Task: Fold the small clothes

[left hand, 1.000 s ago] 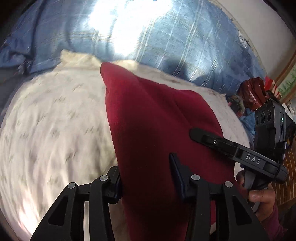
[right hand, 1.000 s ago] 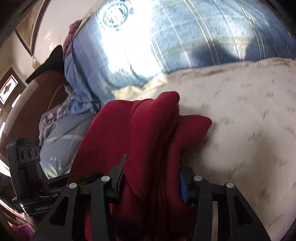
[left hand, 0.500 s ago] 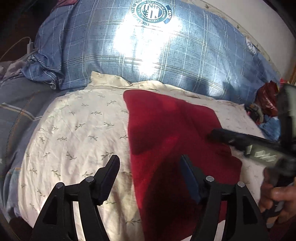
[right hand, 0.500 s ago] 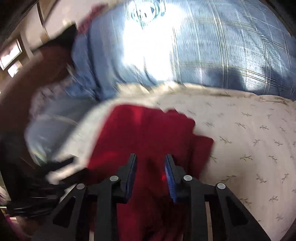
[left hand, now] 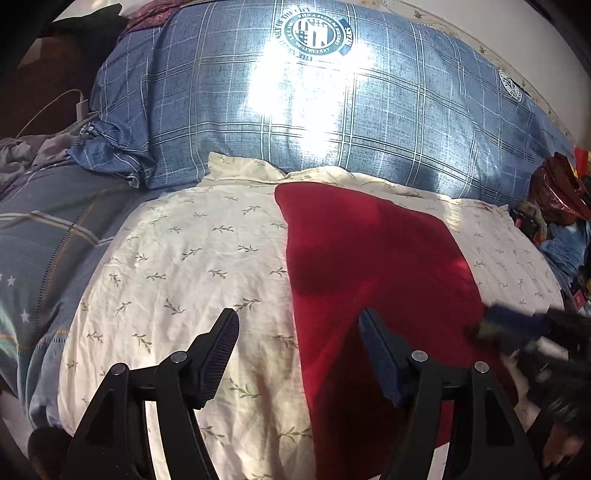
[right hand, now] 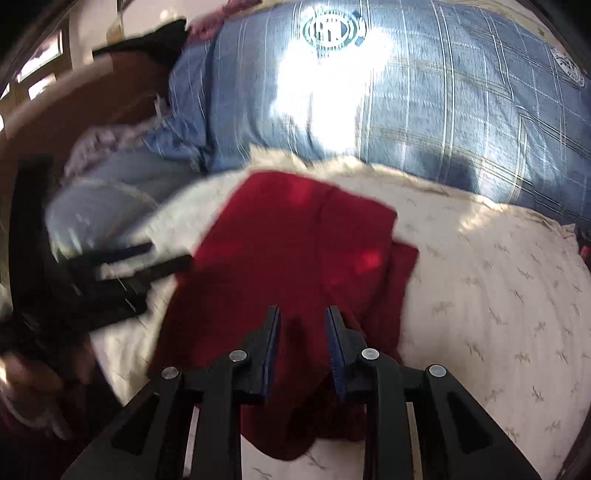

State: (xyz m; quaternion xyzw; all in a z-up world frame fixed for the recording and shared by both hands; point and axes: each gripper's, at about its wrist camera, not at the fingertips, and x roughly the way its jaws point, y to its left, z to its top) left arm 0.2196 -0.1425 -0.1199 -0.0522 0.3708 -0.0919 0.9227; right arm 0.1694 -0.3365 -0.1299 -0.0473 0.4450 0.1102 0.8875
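Garment: red knit piece [left hand: 373, 266] lies folded on cream leaf-print pillow [left hand: 177, 266], blue plaid pillow [left hand: 332, 122] at 12 o'clock. Left gripper [left hand: 299, 350] spread wide, released, over the cloth's 9 o'clock edge. Right gripper [right hand: 303, 343] narrow, nothing pinched. Risk: its low tips could snag the uneven flap at 3 o'clock and undo the fold.

The big blue plaid pillow [left hand: 332, 110] carries a round green-and-white crest [left hand: 314, 35], seen upside down, with ring lettering too small to read. A blue band on its edge reads "SINCE". A second crest [left hand: 511, 85] near the pillow's right end is illegible.
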